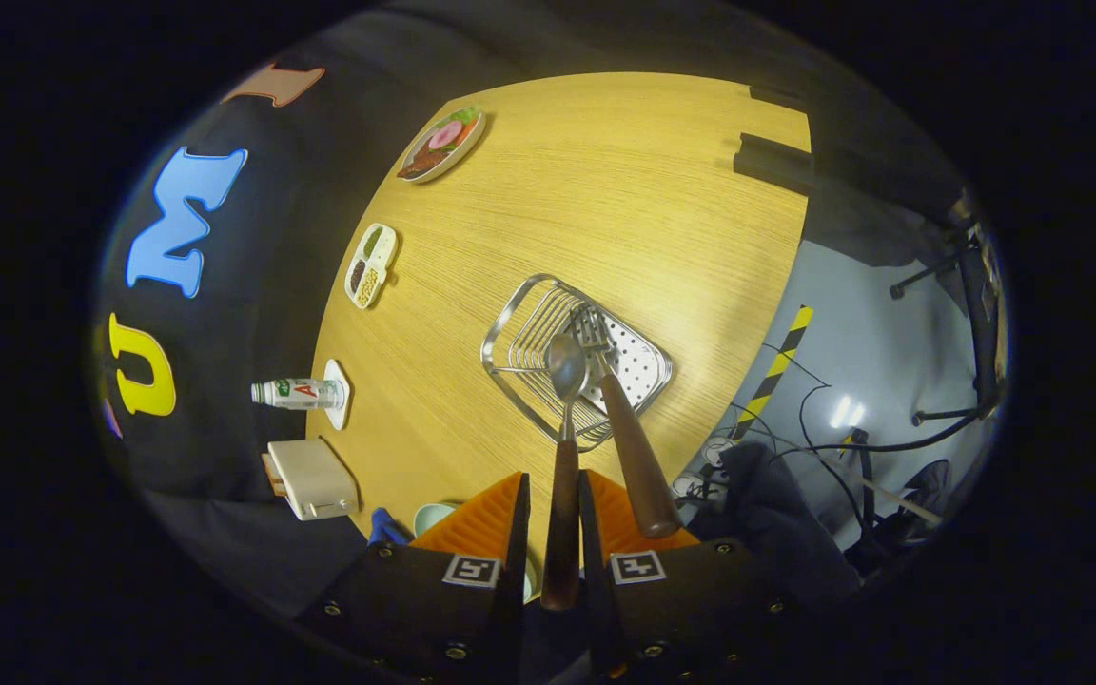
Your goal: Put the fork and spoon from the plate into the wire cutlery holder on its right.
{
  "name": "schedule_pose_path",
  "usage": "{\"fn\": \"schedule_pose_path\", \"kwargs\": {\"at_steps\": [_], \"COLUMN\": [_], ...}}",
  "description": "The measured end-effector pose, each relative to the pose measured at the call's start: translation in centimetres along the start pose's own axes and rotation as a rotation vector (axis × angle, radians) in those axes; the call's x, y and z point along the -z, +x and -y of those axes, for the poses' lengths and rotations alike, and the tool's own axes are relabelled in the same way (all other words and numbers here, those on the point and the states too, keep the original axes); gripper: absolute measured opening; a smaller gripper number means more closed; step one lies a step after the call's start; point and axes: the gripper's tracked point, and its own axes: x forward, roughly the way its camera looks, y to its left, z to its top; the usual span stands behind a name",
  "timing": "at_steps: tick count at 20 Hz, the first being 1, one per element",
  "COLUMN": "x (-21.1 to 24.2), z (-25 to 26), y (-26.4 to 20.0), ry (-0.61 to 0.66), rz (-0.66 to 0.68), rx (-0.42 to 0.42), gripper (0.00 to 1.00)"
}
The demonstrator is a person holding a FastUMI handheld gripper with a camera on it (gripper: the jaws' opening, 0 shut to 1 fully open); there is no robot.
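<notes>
While the gripper [553,509] is clamped on the spoon [565,419] handle, its bowl hangs over the wire cutlery holder [575,366], where the fork [619,409] leans.

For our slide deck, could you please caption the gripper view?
Hand-held gripper shut on the spoon, fork alongside, above the wire holder.

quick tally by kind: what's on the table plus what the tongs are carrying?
Cutlery: 2, spoon clamped between the fingers of the tongs, fork beside it, both over the holder
Wire cutlery holder: 1
Food dishes: 2, round plate, divided tray
Bottle: 1, lying on a small white plate
Small white plate: 1
Total: 7
</notes>
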Motion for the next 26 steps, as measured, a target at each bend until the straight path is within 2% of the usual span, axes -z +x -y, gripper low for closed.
{"fn": "schedule_pose_path", "kwargs": {"at_steps": [1,4,15,21,26], "x": [0.1,0.2,0.5,1.4,-1.7], "z": [-0.3,-0.1,-0.1,-0.7,-0.1], "y": [0.1,0.2,0.3,0.4,-0.7], "ry": [0.006,0.016,0.022,-0.036,-0.202], "rz": [0.000,-0.006,-0.018,-0.031,0.129], "rx": [-0.013,-0.015,-0.024,-0.020,0.092], "gripper": [0.29,0.84,0.84,0.84,0.84]}}
